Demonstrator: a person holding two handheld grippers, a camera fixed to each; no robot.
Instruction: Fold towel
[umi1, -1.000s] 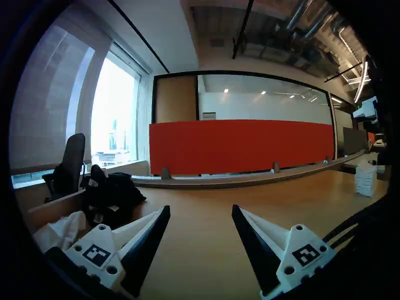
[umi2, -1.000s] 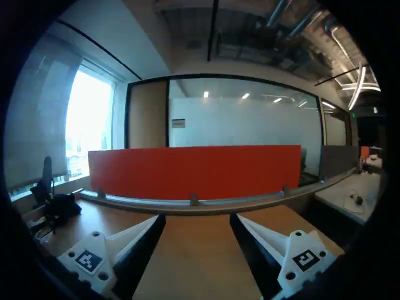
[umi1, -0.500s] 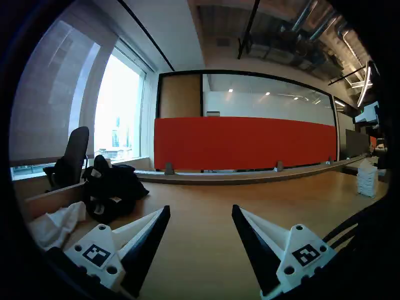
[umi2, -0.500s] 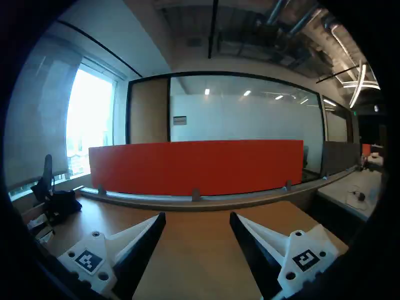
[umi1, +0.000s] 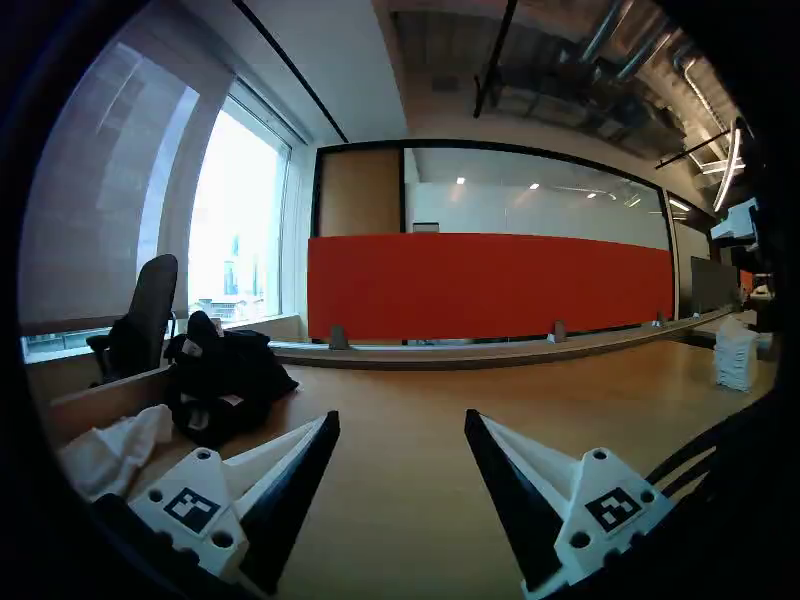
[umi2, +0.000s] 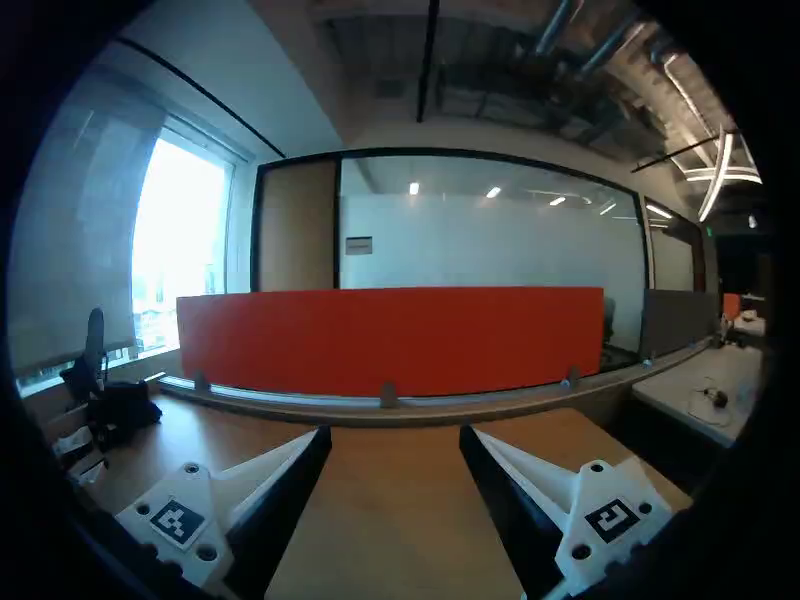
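A: Where's the light from?
B: Daylight blows out the window (umi1: 235, 250); a strip light (umi2: 715, 175) glows overhead.
A: Sharp?
B: Mostly. Fisheye bends straight lines near the edges.

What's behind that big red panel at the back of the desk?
Above the red panel a glass wall rises, with small ceiling lights glowing through it. Whatever stands lower behind is covered by the panel.

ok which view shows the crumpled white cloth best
The left gripper view: the cloth lies close and clear on the desk beside the black pile. The right gripper view has small white bits at its left edge, likely the same cloth, too small to be sure.
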